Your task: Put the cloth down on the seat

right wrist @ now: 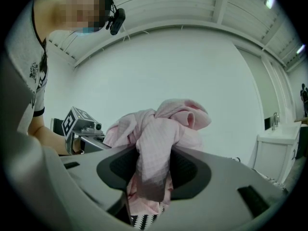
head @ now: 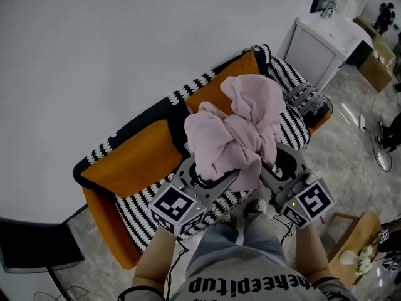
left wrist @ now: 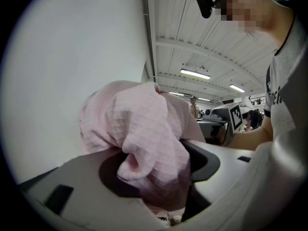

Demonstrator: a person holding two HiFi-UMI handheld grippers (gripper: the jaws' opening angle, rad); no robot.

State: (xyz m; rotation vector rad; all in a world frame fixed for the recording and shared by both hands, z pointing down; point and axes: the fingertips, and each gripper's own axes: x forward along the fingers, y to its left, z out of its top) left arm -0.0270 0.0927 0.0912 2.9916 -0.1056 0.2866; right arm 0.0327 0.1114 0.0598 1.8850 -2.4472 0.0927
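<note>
A crumpled pink cloth (head: 235, 133) hangs bunched in the air above a sofa with an orange back (head: 131, 155) and a black-and-white striped seat (head: 139, 217). My left gripper (head: 210, 180) is shut on the cloth's lower left part, and my right gripper (head: 276, 168) is shut on its lower right part. In the left gripper view the cloth (left wrist: 134, 129) fills the gap of the left gripper (left wrist: 154, 177). In the right gripper view a fold of cloth (right wrist: 159, 129) runs down through the right gripper (right wrist: 154, 172), with the striped seat (right wrist: 142, 221) just below.
A white cabinet with a sink (head: 326, 42) stands past the sofa's right end. A wooden stool (head: 351, 243) with small items sits at the lower right. A dark object (head: 37, 243) lies at the lower left. A white wall backs the sofa.
</note>
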